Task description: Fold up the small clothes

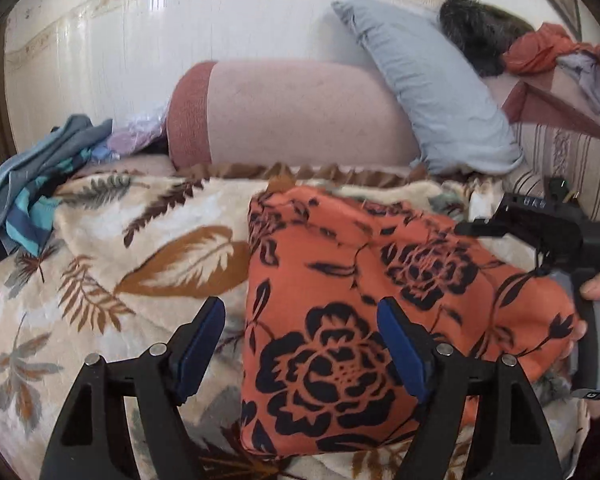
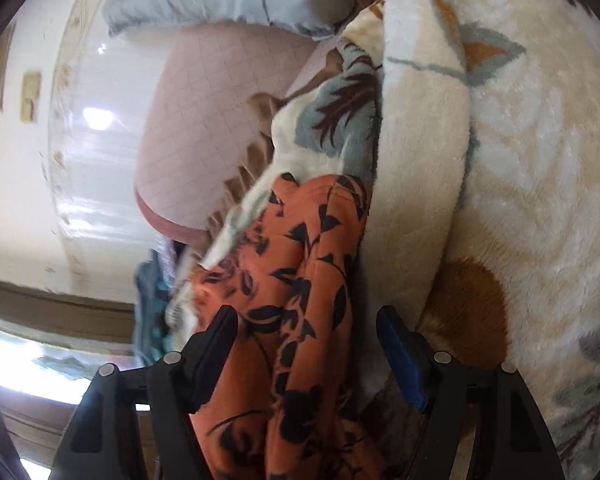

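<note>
An orange garment with black flowers [image 1: 340, 320] lies folded on the leaf-patterned blanket [image 1: 140, 248]. My left gripper [image 1: 300, 320] is open, its jaws wide apart over the garment's left edge, with the right finger resting on the cloth. My right gripper [image 1: 540, 236] appears in the left wrist view at the garment's right end, held by a hand. In the right wrist view the camera is rolled sideways; the right gripper [image 2: 306, 328] is open with the bunched garment [image 2: 300, 300] lying between its jaws.
A pink bolster [image 1: 292, 116] and a grey-blue pillow [image 1: 428, 84] lie at the back by the white wall. A heap of blue and teal clothes [image 1: 32, 196] sits at the left. Red and dark clothes [image 1: 540, 48] are piled at the far right.
</note>
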Tool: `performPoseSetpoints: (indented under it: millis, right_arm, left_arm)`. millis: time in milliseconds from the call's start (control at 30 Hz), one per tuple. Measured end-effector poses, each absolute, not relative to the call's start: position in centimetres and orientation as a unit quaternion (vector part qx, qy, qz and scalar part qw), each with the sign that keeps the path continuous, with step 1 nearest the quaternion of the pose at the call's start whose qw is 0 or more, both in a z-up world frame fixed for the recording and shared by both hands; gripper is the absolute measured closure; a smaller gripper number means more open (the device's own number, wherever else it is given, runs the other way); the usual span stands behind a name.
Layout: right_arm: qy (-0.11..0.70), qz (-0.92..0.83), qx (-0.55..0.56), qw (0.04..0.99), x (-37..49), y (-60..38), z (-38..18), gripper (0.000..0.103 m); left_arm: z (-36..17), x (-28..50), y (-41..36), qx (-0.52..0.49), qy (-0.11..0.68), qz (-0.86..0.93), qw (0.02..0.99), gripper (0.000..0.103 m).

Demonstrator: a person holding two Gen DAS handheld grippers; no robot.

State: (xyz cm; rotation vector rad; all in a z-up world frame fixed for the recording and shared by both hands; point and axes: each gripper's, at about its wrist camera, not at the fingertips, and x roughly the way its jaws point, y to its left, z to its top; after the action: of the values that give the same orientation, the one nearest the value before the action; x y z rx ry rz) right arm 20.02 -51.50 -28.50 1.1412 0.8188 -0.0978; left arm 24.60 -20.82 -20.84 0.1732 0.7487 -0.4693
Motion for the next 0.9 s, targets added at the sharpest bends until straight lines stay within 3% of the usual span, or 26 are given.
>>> performPoseSetpoints:
  millis: [200, 400, 433, 467, 500, 567, 700, 900]
  right_arm:
    - [0.382, -0.091, 0.412, 0.822, 21.2, -48.3, -23.6, 0.029]
    - [0.437, -0.110, 0.345, 0.823, 22.9, -45.6, -24.2, 0.030]
    - [0.439, -0.112, 0.324, 0.831, 23.1, -45.1, -24.1, 0.034]
    - [0.443, -0.122, 0.290, 0.839, 23.1, -44.4, -23.8, 0.061]
    - [0.457, -0.135, 0.245, 0.844, 23.3, -43.6, -23.6, 0.079]
    - [0.466, -0.156, 0.188, 0.850, 23.5, -42.0, -23.1, 0.087]
    - [0.434, -0.161, 0.097, 0.881, 23.4, -38.2, -19.6, 0.088]
    - [0.343, -0.052, 0.110, 0.931, 25.2, -35.1, -13.3, 0.088]
  left_arm:
    - [-24.2, 23.8, -22.5, 0.182, 0.382, -0.225, 0.878, 0.024]
    - [-24.0, 23.1, -21.9, 0.207, 0.369, -0.245, 0.872, 0.024]
    - [-23.9, 23.4, -21.4, 0.196, 0.377, -0.251, 0.870, 0.024]
    - [-23.8, 23.6, -21.1, 0.185, 0.385, -0.256, 0.867, 0.024]
    - [-23.7, 23.8, -20.5, 0.170, 0.394, -0.261, 0.864, 0.023]
    - [-23.5, 24.3, -19.7, 0.146, 0.405, -0.265, 0.863, 0.022]
    - [-22.1, 25.1, -17.8, 0.099, 0.397, -0.254, 0.876, 0.022]
    - [-20.2, 27.0, -14.0, 0.027, 0.370, -0.199, 0.907, 0.022]
